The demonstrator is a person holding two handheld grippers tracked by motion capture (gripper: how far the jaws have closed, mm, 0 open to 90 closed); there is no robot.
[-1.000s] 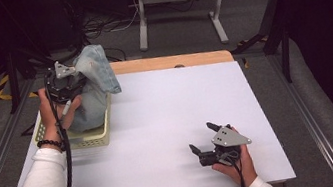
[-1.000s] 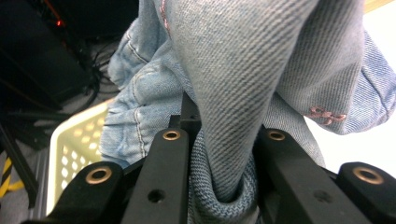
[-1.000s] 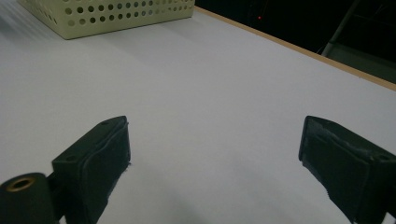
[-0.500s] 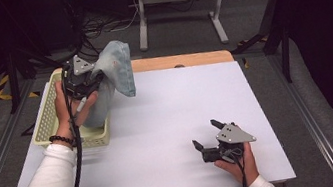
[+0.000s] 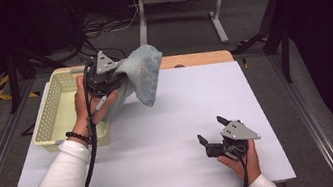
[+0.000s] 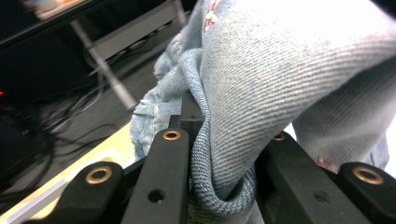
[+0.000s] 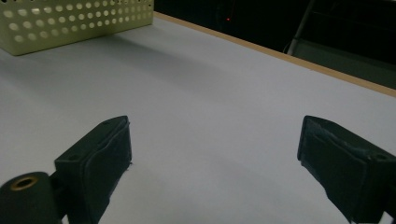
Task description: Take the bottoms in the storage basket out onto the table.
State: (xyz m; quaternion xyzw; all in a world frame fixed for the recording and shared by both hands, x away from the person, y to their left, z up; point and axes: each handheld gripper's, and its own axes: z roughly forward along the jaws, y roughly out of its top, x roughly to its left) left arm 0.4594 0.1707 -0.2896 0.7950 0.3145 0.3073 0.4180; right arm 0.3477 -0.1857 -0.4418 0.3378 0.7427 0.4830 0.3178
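Note:
A pale blue denim garment (image 5: 139, 77) hangs in the air above the table's far left, beside the yellow basket (image 5: 54, 116). My left gripper (image 5: 101, 78) is shut on a bunched fold of it; in the left gripper view the denim (image 6: 261, 93) is pinched between the two black jaws and drapes over them. My right gripper (image 5: 215, 139) rests low over the white table near the front right. Its jaws stand wide apart in the right gripper view (image 7: 212, 154), with nothing between them.
The perforated yellow basket stands at the table's left side and also shows in the right gripper view (image 7: 70, 21). The white table top (image 5: 181, 106) has a wooden far edge. A metal frame (image 5: 180, 0) and cables lie on the dark floor beyond.
My left gripper has lifted the denim out of the basket and carried it up and to the right. The basket now stands uncovered. The right gripper has stayed in place.

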